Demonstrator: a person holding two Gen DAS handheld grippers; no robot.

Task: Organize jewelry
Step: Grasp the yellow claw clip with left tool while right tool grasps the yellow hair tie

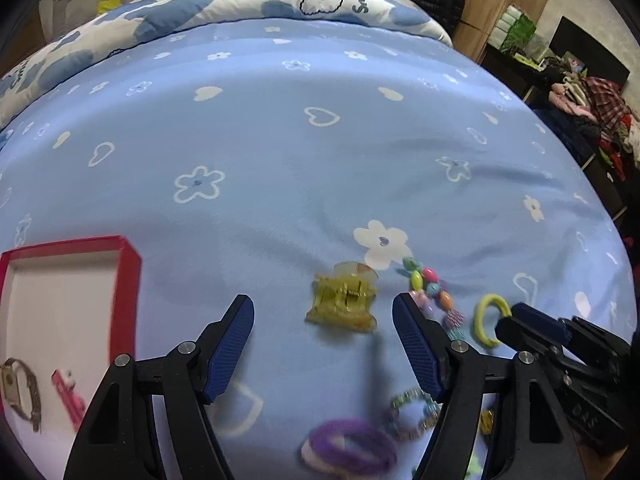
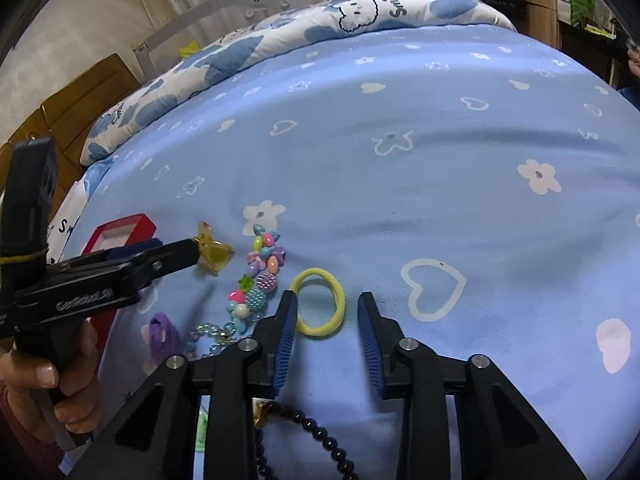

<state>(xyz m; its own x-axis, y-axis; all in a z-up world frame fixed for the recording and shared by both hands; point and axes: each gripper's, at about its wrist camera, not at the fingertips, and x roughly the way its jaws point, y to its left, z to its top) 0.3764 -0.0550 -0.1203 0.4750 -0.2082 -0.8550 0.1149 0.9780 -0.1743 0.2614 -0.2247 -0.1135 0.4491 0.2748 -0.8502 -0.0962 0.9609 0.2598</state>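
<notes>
Bed (image 1: pixel 280 128) covered by blue flowered sheet – jewelry scattered near its front. Red box (image 1: pixel 128 280) seen at left, watch (image 1: pixel 18 390) and pink clip (image 1: pixel 68 398) laid inside. Left tongs (image 1: pixel 324 344) held wide apart, yellow claw clip (image 1: pixel 344 300) framed between. Right tongs (image 2: pixel 327 334) spread – yellow hair tie (image 2: pixel 318 302) lying just ahead. Beaded bracelet (image 2: pixel 260 272) beside it.

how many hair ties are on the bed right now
2. The yellow hair tie lies between the right gripper's open fingers; the purple hair tie sits near the left gripper. Others may be hidden under the grippers.
</notes>
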